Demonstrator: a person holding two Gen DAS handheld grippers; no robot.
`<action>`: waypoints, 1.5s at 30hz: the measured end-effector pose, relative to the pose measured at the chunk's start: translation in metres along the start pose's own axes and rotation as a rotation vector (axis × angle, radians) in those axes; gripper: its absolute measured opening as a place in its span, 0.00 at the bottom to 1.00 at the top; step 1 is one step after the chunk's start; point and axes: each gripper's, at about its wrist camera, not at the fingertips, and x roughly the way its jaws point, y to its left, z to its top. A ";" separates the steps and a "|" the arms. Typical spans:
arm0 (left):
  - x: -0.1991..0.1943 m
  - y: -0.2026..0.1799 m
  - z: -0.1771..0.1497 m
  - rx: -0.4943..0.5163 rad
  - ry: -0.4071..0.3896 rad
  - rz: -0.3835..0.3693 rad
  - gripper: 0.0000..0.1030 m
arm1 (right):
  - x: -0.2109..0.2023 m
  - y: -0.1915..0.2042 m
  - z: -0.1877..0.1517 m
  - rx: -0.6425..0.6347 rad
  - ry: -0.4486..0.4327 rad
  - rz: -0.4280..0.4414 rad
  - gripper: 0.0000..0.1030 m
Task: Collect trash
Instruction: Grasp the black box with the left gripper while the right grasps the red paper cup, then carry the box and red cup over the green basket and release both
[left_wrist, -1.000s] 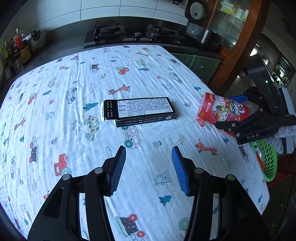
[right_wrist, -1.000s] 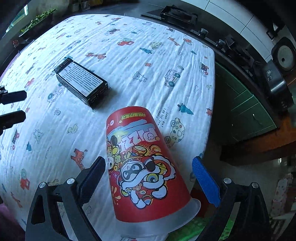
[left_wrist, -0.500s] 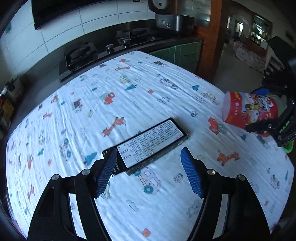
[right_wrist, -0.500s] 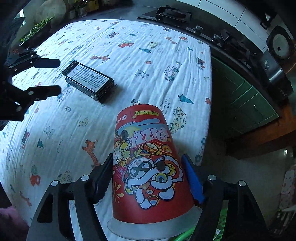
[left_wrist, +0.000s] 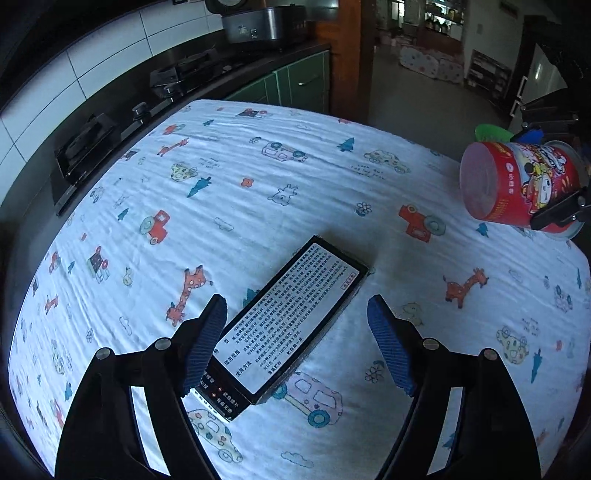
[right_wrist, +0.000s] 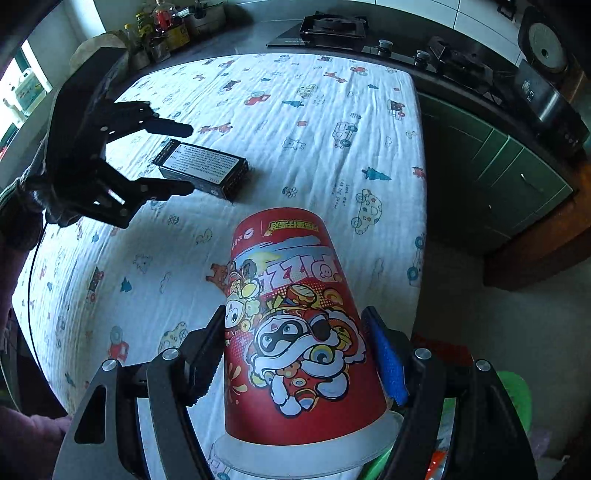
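A flat black box with a white printed label (left_wrist: 291, 321) lies on the cartoon-print tablecloth (left_wrist: 258, 192). My left gripper (left_wrist: 295, 343) is open, its blue pads on either side of the box's near end. The box also shows in the right wrist view (right_wrist: 203, 168), with the left gripper (right_wrist: 188, 158) around it. My right gripper (right_wrist: 295, 365) is shut on a red cartoon paper cup (right_wrist: 295, 325), held on its side at the table's right edge. The cup also shows in the left wrist view (left_wrist: 517, 184).
A green basket (right_wrist: 517, 391) sits below the right gripper, off the table's edge. A dark counter with a gas stove (left_wrist: 122, 133) and a cooker (left_wrist: 258, 26) runs behind the table. Bottles (right_wrist: 166, 26) stand at the far left corner.
My left gripper has moved forward so its open fingers now straddle the black box. My right gripper has closed on the red cup and lifted it toward the table's edge.
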 end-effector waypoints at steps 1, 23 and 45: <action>0.003 0.002 0.000 -0.003 0.012 -0.009 0.75 | -0.001 0.000 -0.001 0.004 0.001 0.006 0.68; 0.010 -0.011 -0.012 -0.129 0.030 0.058 0.47 | 0.000 0.004 -0.018 0.070 -0.014 0.040 0.68; -0.056 -0.160 0.027 -0.209 -0.114 -0.023 0.43 | -0.092 -0.121 -0.148 0.405 -0.165 -0.149 0.68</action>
